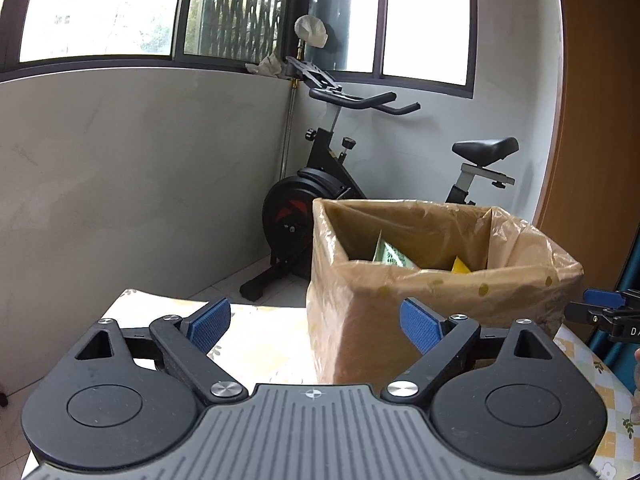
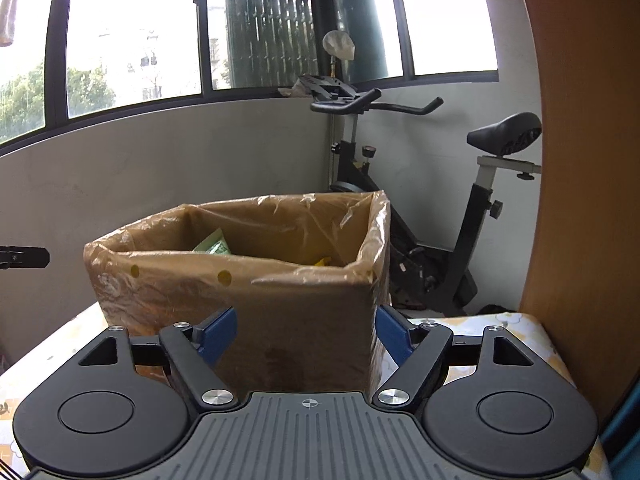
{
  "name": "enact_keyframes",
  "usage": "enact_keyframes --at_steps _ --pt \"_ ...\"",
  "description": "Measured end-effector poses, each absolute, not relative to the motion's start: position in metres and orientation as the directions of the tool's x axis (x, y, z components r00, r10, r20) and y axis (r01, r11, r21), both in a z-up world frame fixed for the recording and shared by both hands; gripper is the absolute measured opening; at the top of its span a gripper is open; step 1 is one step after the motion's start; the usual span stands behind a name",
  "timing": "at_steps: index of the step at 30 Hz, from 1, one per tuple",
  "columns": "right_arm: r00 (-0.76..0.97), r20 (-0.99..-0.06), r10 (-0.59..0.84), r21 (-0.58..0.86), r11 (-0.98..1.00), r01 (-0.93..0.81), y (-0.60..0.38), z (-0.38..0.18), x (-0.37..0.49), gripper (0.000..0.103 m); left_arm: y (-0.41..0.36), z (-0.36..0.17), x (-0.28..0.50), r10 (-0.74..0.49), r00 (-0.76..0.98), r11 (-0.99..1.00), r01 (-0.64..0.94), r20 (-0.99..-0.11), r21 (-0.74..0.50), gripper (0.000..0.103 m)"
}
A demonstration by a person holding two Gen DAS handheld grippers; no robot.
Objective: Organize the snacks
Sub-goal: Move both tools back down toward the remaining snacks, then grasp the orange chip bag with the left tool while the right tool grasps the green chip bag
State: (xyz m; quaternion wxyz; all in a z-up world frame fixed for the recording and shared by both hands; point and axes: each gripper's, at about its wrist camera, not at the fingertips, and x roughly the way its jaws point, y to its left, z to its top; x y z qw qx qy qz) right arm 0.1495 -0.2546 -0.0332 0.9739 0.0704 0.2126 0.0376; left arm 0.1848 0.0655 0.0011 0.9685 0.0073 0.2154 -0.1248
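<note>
A cardboard box (image 1: 460, 292) lined with a brownish plastic bag stands on the table. Inside it a green and white snack packet (image 1: 390, 256) leans near the middle, and a yellow packet (image 1: 460, 266) lies to its right. My left gripper (image 1: 316, 324) is open in front of the box's near left corner, nothing between its blue pads. In the right wrist view the same box (image 2: 240, 292) fills the middle, with the green packet (image 2: 212, 246) and the yellow one (image 2: 322, 261) showing over its rim. My right gripper (image 2: 306, 334) is open and empty before the near wall.
The table (image 1: 260, 336) has a pale yellow flowered cloth. Behind the box an exercise bike (image 1: 320, 184) stands on the floor by the grey wall and windows. A wooden panel (image 2: 580, 160) rises at the right. One of the right gripper's fingers (image 1: 600, 299) shows at the edge.
</note>
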Motion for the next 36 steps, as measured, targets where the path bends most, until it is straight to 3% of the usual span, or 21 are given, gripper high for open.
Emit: enact_keyframes --at_steps 6,11,21,28,32,36 --pt "0.870 -0.471 0.146 0.167 0.983 -0.074 -0.224 -0.062 0.145 0.074 0.086 -0.029 0.180 -0.220 0.851 0.975 0.205 -0.477 -0.084 0.093" --pt "0.814 -0.543 0.209 0.218 0.970 -0.104 -0.182 -0.093 0.140 0.088 0.100 -0.049 0.179 -0.202 0.843 0.979 0.167 -0.499 -0.114 0.093" --pt "0.761 -0.597 0.254 0.353 0.935 -0.035 -0.141 -0.120 0.166 0.095 0.106 -0.072 0.180 -0.210 0.821 0.978 0.184 -0.531 -0.102 0.093" --pt "0.699 -0.680 0.221 0.340 0.940 0.034 -0.128 -0.141 0.191 0.095 0.100 -0.092 0.183 -0.229 0.775 0.972 0.211 -0.590 -0.100 0.093" --pt "0.701 -0.667 0.252 0.377 0.926 0.026 -0.131 -0.147 0.185 0.083 0.090 -0.106 0.189 -0.250 0.734 0.964 0.252 -0.632 -0.089 0.093" --pt "0.717 -0.649 0.252 0.369 0.929 0.007 -0.136 -0.148 0.169 0.078 0.082 -0.120 0.197 -0.259 0.698 0.952 0.302 -0.668 -0.054 0.093"
